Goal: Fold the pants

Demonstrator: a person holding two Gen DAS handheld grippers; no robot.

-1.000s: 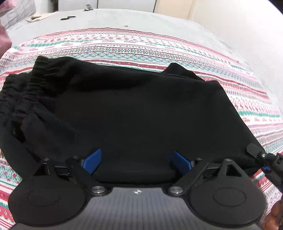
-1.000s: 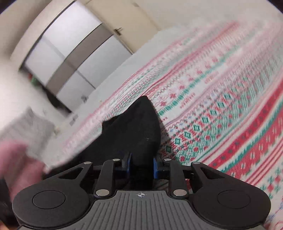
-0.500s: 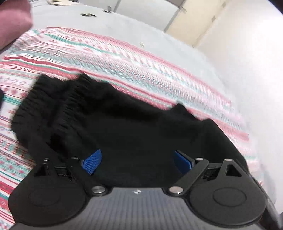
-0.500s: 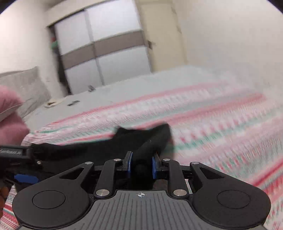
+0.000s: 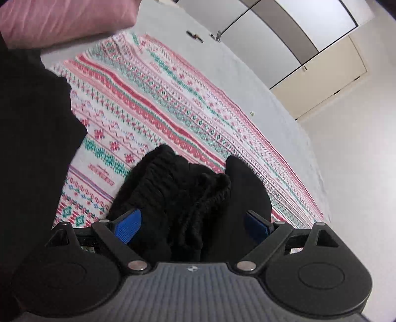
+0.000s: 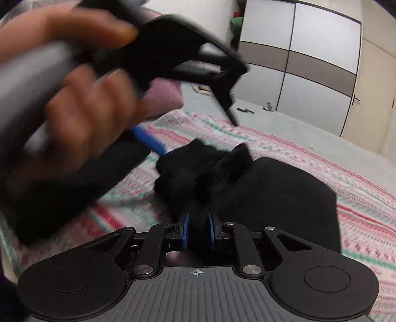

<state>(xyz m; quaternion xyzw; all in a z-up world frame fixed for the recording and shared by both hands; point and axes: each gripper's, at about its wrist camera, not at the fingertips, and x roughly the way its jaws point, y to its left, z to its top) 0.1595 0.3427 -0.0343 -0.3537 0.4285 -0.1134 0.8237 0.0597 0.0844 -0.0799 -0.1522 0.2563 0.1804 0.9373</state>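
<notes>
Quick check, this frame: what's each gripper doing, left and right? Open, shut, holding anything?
Left gripper: open wide, the black pants bunched between its pads, not pinched.
Right gripper: jaws closing, pinched on a fold of the pants.

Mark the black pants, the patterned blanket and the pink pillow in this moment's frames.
black pants (image 5: 188,195): left wrist view, on the bunched elastic waistband.
patterned blanket (image 5: 153,99): left wrist view, on a bare red and green striped part beyond the pants.
pink pillow (image 5: 66,19): left wrist view, on its top face at the upper left.
</notes>
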